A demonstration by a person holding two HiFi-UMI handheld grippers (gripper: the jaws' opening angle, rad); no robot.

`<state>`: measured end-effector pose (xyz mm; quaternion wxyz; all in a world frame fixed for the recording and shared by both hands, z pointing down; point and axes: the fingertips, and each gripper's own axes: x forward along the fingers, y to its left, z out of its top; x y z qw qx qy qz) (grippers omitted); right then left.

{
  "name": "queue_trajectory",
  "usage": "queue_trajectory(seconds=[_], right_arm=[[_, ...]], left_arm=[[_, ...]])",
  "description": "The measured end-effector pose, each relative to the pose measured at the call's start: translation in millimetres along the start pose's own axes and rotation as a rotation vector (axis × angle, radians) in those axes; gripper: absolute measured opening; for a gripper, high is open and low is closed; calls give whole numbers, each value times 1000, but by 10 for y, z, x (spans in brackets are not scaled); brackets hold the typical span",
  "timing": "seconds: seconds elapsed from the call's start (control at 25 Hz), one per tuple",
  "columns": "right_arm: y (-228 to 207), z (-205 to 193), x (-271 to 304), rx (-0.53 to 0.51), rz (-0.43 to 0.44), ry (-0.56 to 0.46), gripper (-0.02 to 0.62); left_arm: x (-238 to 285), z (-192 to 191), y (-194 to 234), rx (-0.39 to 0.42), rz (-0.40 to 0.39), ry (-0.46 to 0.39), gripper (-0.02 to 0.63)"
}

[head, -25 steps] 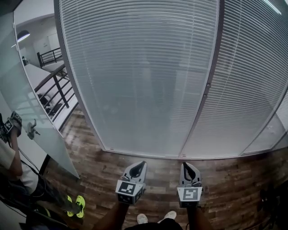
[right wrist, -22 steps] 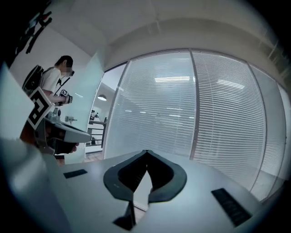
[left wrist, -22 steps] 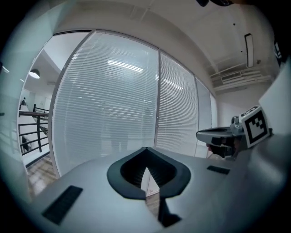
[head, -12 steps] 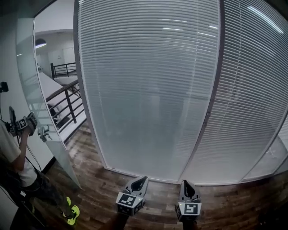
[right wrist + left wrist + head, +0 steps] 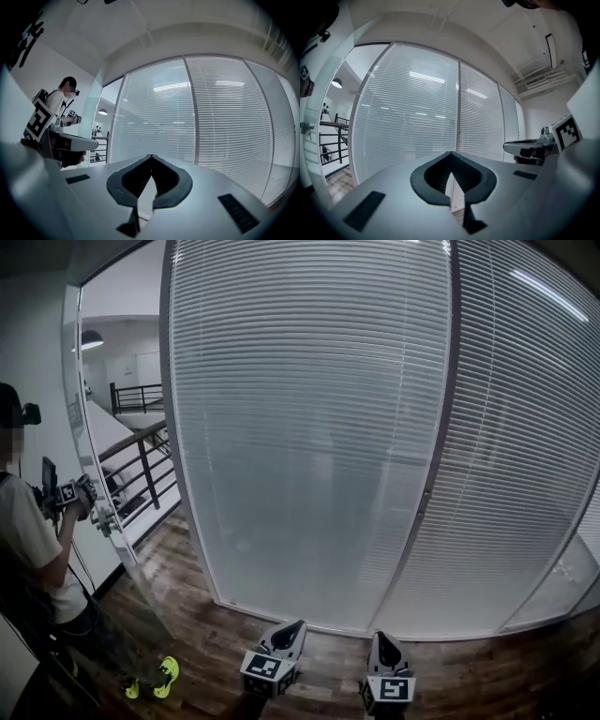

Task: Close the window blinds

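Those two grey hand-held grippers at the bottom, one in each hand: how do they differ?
The left hand-held gripper leans toward the right one, and its marker cube shows two faces. The right hand-held gripper points straight ahead, its marker cube facing the camera squarely. The black-and-white patterns on the cubes differ too. Shared: both have jaws together with nothing between them, and both stand short of the blinds.

Pale grey-white blinds w/ fine horiz. slat stripes fill most of frame. Bottom: floor, dark brown wood planks. Bottom centre: left gripper & right gripper, light grey, black jaw lining, b/w square-marker pattern at rear. Left edge: person in white tee, dark trousers, neon yellow-green shoes. Black railing, mid-left.
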<state>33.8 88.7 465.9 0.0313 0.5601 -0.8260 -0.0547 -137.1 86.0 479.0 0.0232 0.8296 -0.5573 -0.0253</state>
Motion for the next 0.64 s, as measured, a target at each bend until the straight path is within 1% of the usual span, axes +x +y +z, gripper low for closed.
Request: queue_trajectory(seconds=[0.08,0.2,0.36,0.64], right_arm=[[9,-72,20,-7,17,-10,3],[-28,-103,0,17,14,1,3],[-91,-139,-16,14,10,9,3],[-47,-91,-38,5,5,16,3]], left_arm=[[-21,-32,45,-12,14,16,0],[-76,-42,121,-46,45,34,0],[-99,-38,121,-53,44,19,0],[-109,-23,68,-43,38,9,0]])
